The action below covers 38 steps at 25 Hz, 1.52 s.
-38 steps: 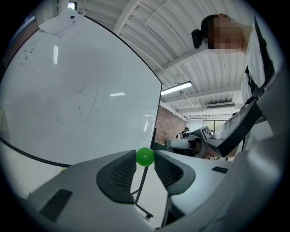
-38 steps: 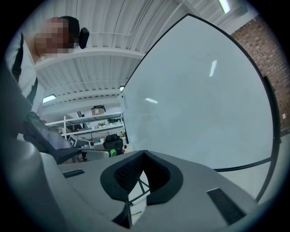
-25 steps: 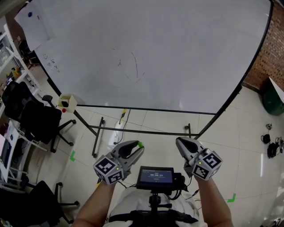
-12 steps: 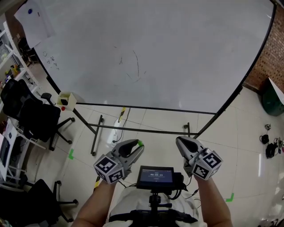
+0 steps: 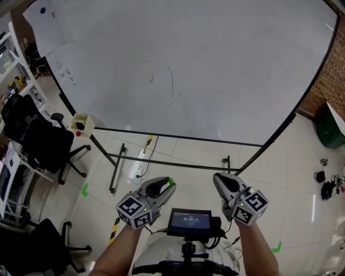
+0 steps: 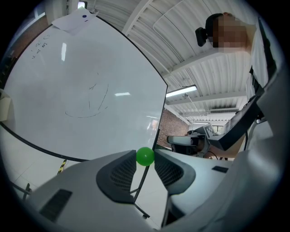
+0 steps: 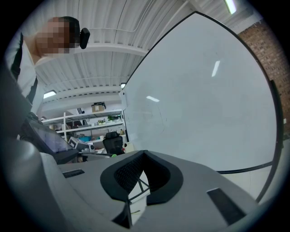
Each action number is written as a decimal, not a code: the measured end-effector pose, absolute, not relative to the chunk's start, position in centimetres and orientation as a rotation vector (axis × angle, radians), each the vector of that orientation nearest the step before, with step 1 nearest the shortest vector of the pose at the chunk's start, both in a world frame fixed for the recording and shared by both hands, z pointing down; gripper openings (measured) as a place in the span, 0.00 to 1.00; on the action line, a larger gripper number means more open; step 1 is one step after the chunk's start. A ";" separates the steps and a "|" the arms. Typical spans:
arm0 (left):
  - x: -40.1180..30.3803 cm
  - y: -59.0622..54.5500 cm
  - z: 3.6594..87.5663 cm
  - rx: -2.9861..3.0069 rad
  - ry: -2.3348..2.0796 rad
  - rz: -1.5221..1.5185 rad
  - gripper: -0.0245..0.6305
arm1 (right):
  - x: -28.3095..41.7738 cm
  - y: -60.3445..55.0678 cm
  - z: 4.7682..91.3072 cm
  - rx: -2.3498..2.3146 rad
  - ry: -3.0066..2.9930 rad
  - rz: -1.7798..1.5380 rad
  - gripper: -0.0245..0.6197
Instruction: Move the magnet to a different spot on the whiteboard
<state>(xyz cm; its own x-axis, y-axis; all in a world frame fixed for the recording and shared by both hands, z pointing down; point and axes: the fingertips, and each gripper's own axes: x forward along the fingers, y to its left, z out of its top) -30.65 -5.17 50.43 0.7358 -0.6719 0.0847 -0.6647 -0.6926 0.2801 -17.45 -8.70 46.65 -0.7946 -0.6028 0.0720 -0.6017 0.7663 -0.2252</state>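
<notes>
**A:** Where is the small green round magnet [image 6: 145, 156]?

**B:** Off the board. It sits pinched at the very tips of the left tongs [image 5: 167, 185], with both pads touching it. They hold it low in front of the person, above the pale tiled floor [image 5: 183, 153].

**A:** And the right tongs [image 7: 143, 153]?

**B:** Closed tip to tip with nothing in them, level with the left pair. A small black screen [image 5: 188, 221] sits between the two.

**A:** How close is the large white whiteboard [image 5: 232, 64]?

**B:** Well apart from both tongs, out ahead. Its black bottom edge runs above the stand's black legs [image 5: 115, 170].

**A:** Is there room on it?

**B:** Plenty. Faint pen strokes [image 5: 170, 89] sit left of the middle, and some small writing [image 5: 66, 75] lies by the left edge. A white sheet of paper [image 5: 51, 24] is at the top left corner with a blue round magnet [image 5: 42, 9] on it. The right half is plain white up to the black frame.

**A:** What is around the edges?

**B:** A small pale yellow box [image 5: 82, 124] is near the lower left edge. Black office chairs [image 5: 46, 145] stand to the left, and a red brick wall [image 5: 330, 70] is on the right.
</notes>
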 end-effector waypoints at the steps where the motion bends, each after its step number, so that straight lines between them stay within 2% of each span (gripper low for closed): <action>1: -30.6 -5.1 50.6 2.643 -1.041 -0.031 0.27 | -17.5 -8.6 46.8 -1.007 2.947 -0.376 0.08; 16: -27.9 -5.9 50.4 2.673 -0.941 0.019 0.27 | -14.5 -8.1 47.0 -1.125 2.889 -0.433 0.08; 38: -23.6 -15.3 48.1 2.780 -1.019 0.179 0.27 | -10.3 -16.1 45.4 -1.121 2.845 -0.415 0.08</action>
